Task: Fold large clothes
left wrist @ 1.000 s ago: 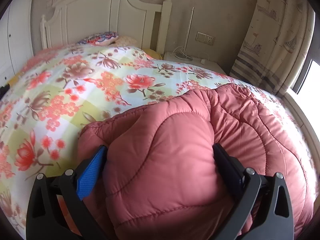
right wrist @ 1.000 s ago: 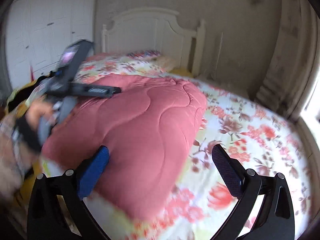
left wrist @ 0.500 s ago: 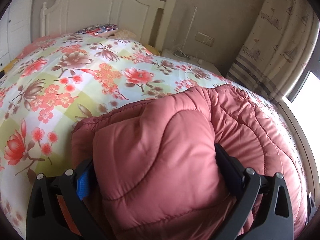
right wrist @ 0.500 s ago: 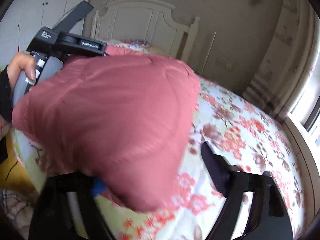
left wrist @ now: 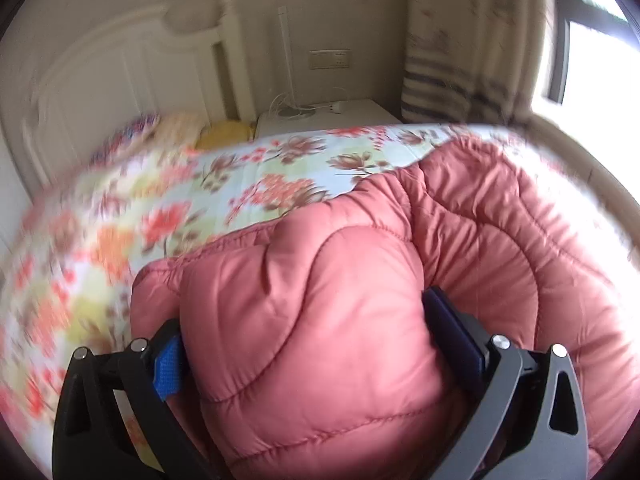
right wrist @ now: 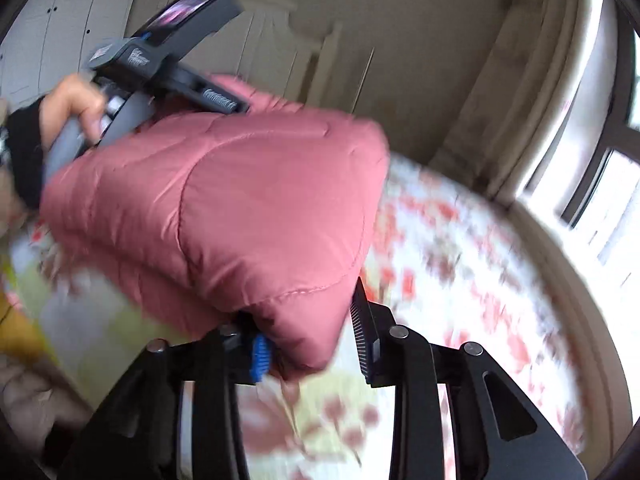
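Note:
A puffy pink quilted jacket (left wrist: 320,320) is held up over the floral bed (left wrist: 260,176). My left gripper (left wrist: 308,344) is shut on a thick bunch of the jacket; its blue pads press in from both sides. In the right wrist view the same jacket (right wrist: 240,208) hangs in a folded slab above the bed. My right gripper (right wrist: 312,344) is shut on its lower corner. The left gripper tool (right wrist: 160,64) and the hand holding it show at the jacket's far upper left corner.
A white headboard (left wrist: 120,92) stands at the bed's far end, with pillows (left wrist: 180,132) below it. A white nightstand (left wrist: 320,116) with cables, a striped curtain (left wrist: 460,60) and a bright window (right wrist: 600,160) lie to the right. A white wardrobe (right wrist: 60,40) is at left.
The right gripper went from open and empty to shut on the jacket's corner. Both grippers have lifted the jacket off the bed, and the views have swung to the right.

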{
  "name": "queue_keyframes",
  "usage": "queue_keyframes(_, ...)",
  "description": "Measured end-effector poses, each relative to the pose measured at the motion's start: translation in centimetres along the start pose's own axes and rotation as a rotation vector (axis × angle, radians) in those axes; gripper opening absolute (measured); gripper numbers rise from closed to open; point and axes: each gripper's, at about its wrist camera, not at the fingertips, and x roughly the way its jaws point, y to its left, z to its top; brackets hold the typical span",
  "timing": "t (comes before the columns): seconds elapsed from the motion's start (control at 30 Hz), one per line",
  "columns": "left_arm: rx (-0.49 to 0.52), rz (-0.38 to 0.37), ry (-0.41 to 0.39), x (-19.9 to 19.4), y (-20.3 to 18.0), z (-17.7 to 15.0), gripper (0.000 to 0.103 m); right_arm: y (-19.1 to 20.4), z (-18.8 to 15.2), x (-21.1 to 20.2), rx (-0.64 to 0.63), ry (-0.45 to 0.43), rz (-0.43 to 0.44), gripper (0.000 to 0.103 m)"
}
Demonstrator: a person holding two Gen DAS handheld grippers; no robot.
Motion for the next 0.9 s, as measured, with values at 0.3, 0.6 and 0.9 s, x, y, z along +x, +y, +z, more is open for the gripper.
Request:
queue_keyframes(0.3, -0.050, -0.055, 0.013, 1.1, 0.9, -0.1, 0.101, 0.5, 3.6, -7.7, -0.132, -0.279, 0.172, 0.039)
queue_keyframes(0.6, -0.270, -0.154, 0.003, -4.2, 5.3, 2.1, 0.101, 3.9, 4.5, 3.0, -0.122, -0.063, 0.088, 0.088)
queue_keyframes(0.9, -0.222, -0.289, 0.045, -5.2, 1.8, -1.9, 0.101, 3.6, 4.6, 2.9, -0.087, -0.069, 0.121, 0.089)
